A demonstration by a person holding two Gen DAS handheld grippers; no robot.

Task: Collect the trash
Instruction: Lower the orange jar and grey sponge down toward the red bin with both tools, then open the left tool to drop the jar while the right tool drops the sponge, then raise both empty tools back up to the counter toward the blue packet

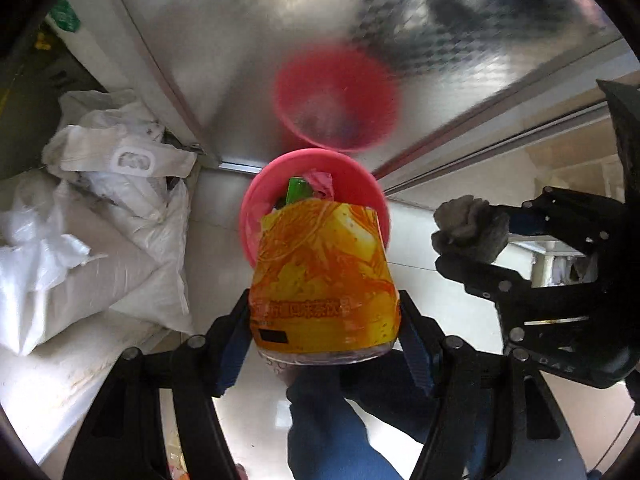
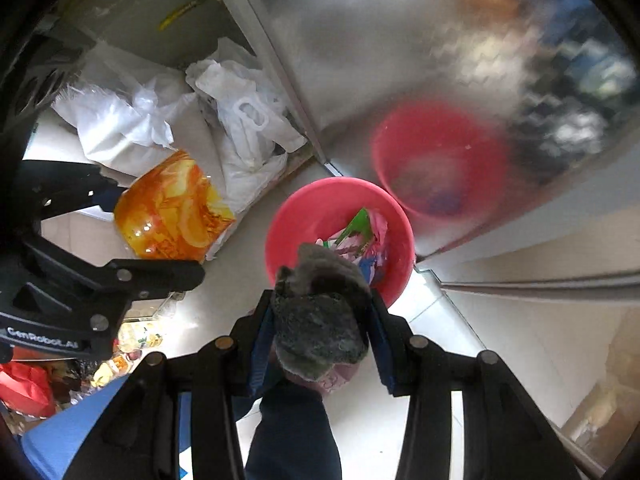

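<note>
My left gripper is shut on an orange and yellow drink bottle, held above the near rim of a pink bin on the floor. The bottle also shows in the right wrist view, left of the bin. My right gripper is shut on a grey crumpled wad, just above the bin's near rim. The wad also shows in the left wrist view. The bin holds green, pink and blue wrappers.
White plastic sacks lie piled to the left of the bin. A shiny metal panel stands behind it and mirrors the bin. Pale floor tiles lie around the bin. Red and mixed clutter sits at the lower left.
</note>
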